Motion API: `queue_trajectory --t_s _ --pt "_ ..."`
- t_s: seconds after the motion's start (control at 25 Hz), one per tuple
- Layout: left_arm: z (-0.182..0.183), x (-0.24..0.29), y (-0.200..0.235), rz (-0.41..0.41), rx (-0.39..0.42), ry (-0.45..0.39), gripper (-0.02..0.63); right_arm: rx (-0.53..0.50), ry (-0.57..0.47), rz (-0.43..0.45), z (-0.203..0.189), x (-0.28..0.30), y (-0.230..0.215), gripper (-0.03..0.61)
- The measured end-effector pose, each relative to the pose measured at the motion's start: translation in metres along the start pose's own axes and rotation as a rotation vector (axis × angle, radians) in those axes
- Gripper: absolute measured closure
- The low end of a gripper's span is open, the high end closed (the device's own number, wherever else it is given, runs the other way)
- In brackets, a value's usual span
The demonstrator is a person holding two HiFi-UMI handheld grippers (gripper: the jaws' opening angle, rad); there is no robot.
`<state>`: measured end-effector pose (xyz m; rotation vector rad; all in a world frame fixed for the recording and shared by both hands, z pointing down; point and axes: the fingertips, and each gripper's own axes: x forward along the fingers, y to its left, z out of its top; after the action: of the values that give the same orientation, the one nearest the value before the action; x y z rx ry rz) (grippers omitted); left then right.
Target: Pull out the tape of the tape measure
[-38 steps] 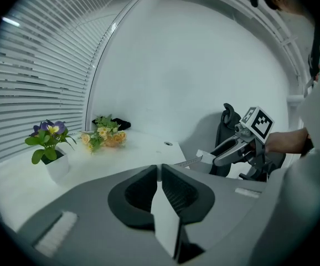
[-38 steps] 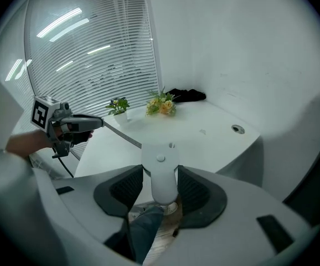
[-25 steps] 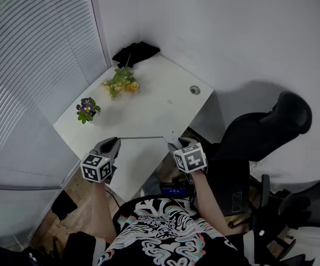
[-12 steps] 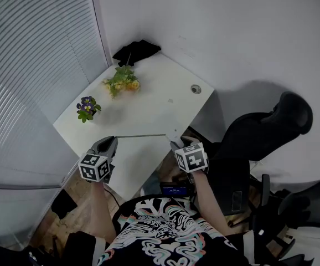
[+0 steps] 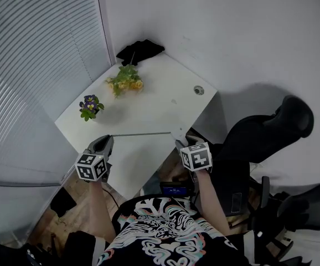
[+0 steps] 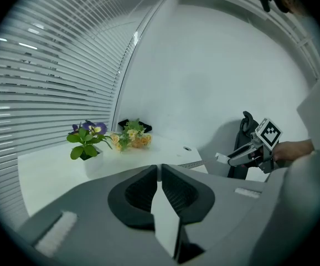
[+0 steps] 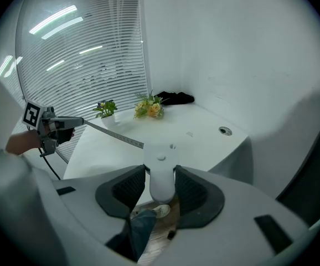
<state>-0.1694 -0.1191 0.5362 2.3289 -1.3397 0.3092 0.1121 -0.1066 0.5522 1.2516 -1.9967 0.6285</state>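
In the head view a thin metal tape (image 5: pixel 140 133) runs level above the near edge of the white table (image 5: pixel 149 107), between my two grippers. My left gripper (image 5: pixel 106 142) is shut on the tape's free end, which shows as a pale strip (image 6: pixel 163 215) pinched between its pads. My right gripper (image 5: pixel 180 139) holds the white tape measure case (image 7: pixel 161 176) between its pads, and its jaws are closing on it. In the right gripper view the tape (image 7: pixel 113 134) leads from the case away to the left gripper (image 7: pixel 74 121).
On the table stand a purple potted flower (image 5: pixel 89 107), a yellow-green bunch of flowers (image 5: pixel 125 81), a black cloth (image 5: pixel 140 50) in the far corner and a round cable hole (image 5: pixel 199 90). Blinds (image 5: pixel 32 65) line the left. A black office chair (image 5: pixel 265 132) stands to the right.
The two grippers have drawn apart, the left one leftwards and the right one rightwards. The stretch of tape between them has grown longer.
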Motion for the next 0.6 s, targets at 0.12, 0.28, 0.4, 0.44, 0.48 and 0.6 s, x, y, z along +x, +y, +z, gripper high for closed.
queue_trajectory --t_s 0.12,0.28,0.4,0.44,0.48,0.6 --pt "-0.002 -0.003 0.006 0.014 -0.011 -0.001 0.582 -0.005 -0.001 -0.001 0.002 0.001 0.001 0.406" --pt "0.000 -0.005 0.011 0.029 -0.015 -0.004 0.582 -0.014 0.006 -0.002 0.002 0.004 0.001 0.408" --pt "0.001 -0.009 0.019 0.047 -0.035 -0.015 0.582 -0.003 0.007 -0.017 0.002 0.002 -0.007 0.411" --pt "0.000 -0.011 0.021 0.050 -0.039 -0.016 0.583 -0.003 0.007 -0.019 0.002 0.001 -0.009 0.411" --pt "-0.001 -0.011 0.021 0.053 -0.039 -0.013 0.582 -0.005 0.009 -0.020 0.002 0.001 -0.009 0.413" --pt "-0.003 -0.011 0.022 0.058 -0.028 -0.004 0.582 -0.008 0.013 -0.017 0.000 0.002 -0.011 0.414"
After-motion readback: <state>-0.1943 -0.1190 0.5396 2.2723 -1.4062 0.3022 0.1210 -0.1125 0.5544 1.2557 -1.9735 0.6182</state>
